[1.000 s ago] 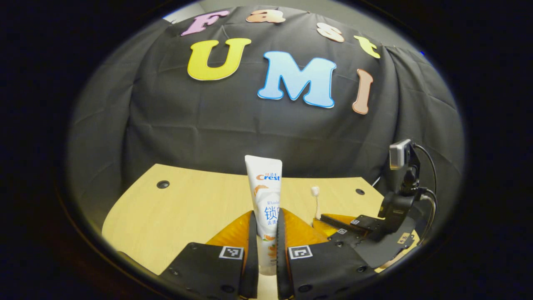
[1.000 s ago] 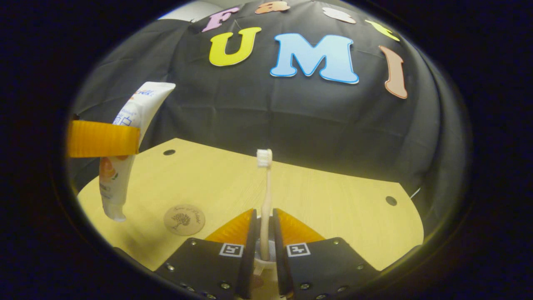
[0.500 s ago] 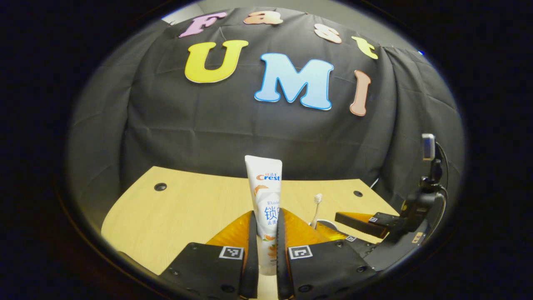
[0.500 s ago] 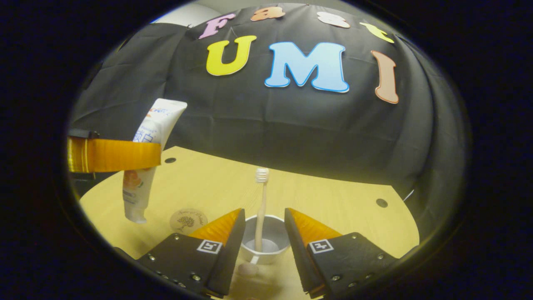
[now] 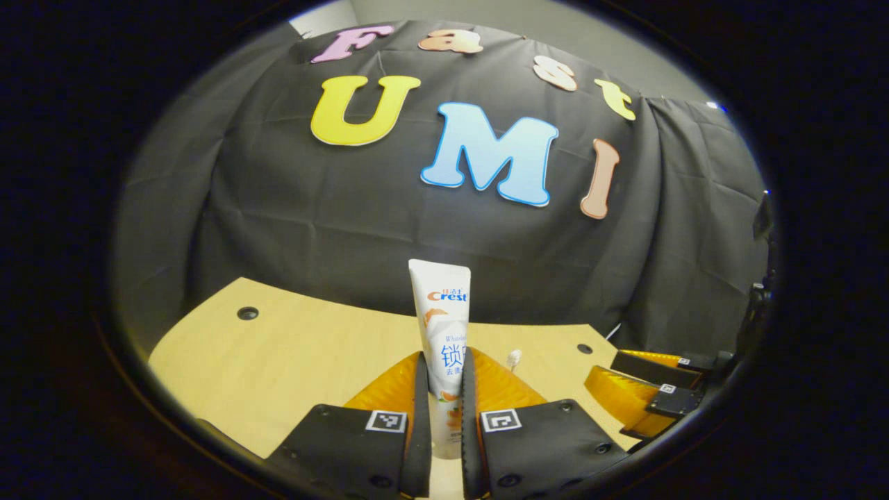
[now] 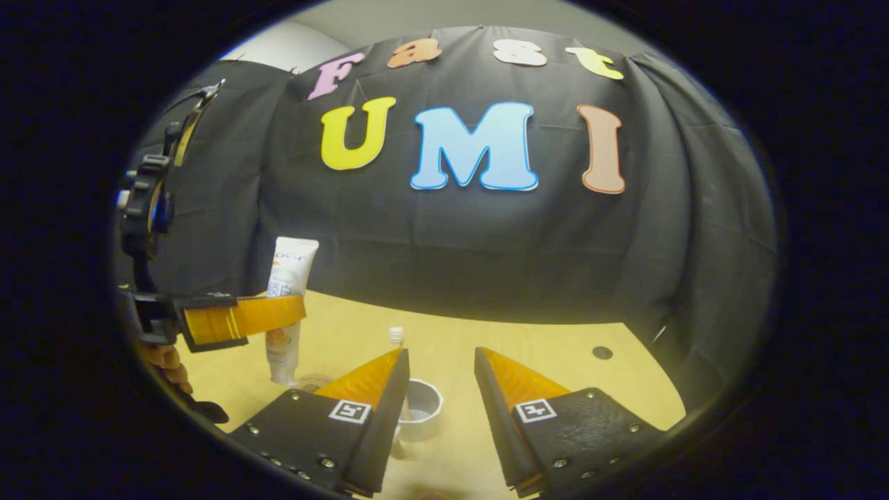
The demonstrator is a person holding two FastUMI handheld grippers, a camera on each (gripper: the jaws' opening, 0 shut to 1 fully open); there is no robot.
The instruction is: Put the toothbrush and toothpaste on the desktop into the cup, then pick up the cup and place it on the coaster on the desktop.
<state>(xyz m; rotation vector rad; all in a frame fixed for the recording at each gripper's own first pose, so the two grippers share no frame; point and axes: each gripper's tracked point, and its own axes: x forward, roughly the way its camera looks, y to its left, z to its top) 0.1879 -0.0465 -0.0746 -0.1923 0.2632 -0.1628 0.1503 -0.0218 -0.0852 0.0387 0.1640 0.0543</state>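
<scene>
- Over the near edge of the desktop (image 5: 278,354), the left gripper (image 5: 444,389) is clenched on the toothpaste (image 5: 440,326), which stands upright between both fingers with its cap end down.
- Seen from the right gripper view, that tube (image 6: 290,292) hangs clear of the wood, just left of the cup (image 6: 420,406) and above the coaster (image 6: 314,381).
- The tube looks light and soft-walled; I'd judge the present hold across its flat middle sound, though a harder squeeze could dent it or push paste out.
- The right gripper (image 6: 440,389) stands spread with nothing between its fingers, and the cup sits low in the gap ahead of them.
- The toothbrush (image 6: 396,337) rests in the cup, its bristle head (image 5: 514,358) poking up; slim, stiff and light, it may tip the cup little.
- Half a second ago the right gripper was close over the cup; it has since drawn back and away, so the cup looks smaller.
- A second ago it was pinching the brush.
- The tube has swung nearer the cup.
</scene>
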